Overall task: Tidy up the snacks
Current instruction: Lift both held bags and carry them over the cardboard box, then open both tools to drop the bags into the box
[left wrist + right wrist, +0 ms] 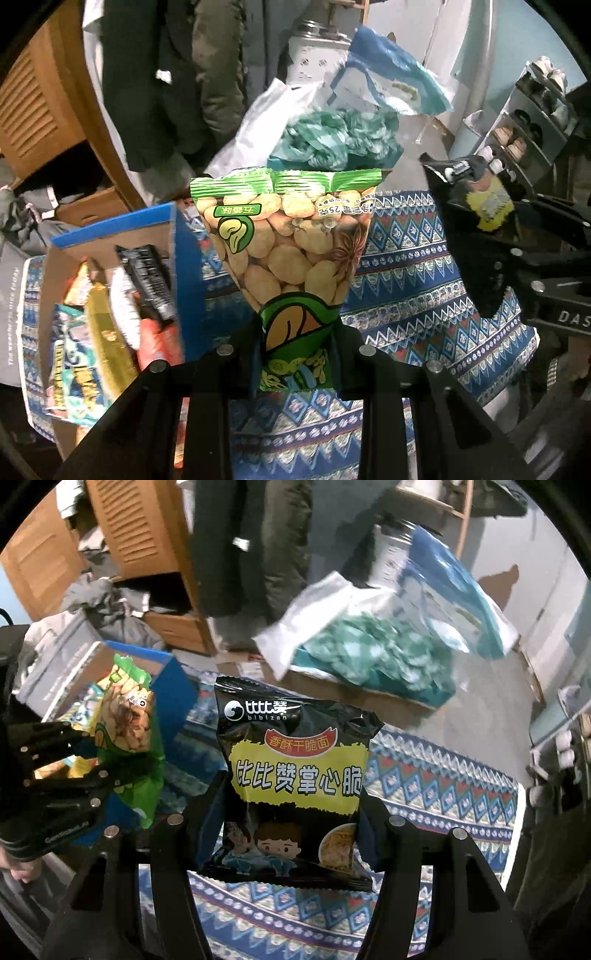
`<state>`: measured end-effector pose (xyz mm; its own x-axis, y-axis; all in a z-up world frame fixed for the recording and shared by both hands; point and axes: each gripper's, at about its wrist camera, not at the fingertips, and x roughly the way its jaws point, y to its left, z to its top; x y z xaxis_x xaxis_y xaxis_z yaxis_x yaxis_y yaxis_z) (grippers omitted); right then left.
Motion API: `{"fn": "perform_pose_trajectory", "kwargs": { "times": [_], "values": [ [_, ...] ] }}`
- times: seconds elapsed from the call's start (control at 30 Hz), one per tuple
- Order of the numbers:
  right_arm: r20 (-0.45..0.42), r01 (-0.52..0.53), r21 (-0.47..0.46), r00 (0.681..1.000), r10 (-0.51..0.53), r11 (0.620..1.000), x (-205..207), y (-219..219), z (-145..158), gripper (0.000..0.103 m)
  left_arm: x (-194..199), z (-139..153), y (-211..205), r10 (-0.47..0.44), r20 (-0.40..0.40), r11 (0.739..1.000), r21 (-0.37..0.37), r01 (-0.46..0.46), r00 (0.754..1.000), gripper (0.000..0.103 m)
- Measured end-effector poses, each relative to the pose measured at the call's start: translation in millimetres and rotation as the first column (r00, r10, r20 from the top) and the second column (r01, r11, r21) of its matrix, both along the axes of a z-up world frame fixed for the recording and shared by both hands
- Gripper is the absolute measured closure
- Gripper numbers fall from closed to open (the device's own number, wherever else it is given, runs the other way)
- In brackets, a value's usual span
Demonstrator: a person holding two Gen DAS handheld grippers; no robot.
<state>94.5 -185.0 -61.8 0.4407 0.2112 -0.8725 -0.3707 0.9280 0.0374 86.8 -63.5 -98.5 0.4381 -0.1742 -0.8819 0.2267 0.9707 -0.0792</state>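
Snacks sit one in each claw; the left claw (295,354) is clamped on a green peanut packet (291,251), the right claw (291,834) on a black crispy-noodle packet (295,775); both packets hang above the patterned blue cloth (413,280); left of the peanut packet stands a blue cardboard box (122,225) holding more snack packets (107,325).

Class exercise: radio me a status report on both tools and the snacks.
Left tool shut on peanut pack. Right tool shut on noodle pack. Box nearby, nothing blocking.
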Motion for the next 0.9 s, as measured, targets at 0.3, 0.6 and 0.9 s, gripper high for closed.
{"fn": "perform_pose_trajectory", "kwargs": {
  "times": [0.3, 0.6, 0.9],
  "values": [
    [0.010, -0.074, 0.018, 0.997, 0.074, 0.997, -3, 46, 12, 0.042, -17, 21, 64, 0.061, 0.025, 0.998, 0.023, -0.062, 0.998, 0.074],
    [-0.008, -0.164, 0.040, 0.986, 0.164, 0.986, -2, 107, 10, 0.042, -27, 19, 134, 0.145, 0.019, 0.987, 0.064, -0.145, 0.989, 0.074],
    [-0.047, -0.260, 0.076, 0.963, 0.264, 0.963, 3, 174, -4, 0.042, -30, 0, 188, 0.243, -0.002, 0.968, 0.058, -0.242, 0.970, 0.074]
  ]
}}
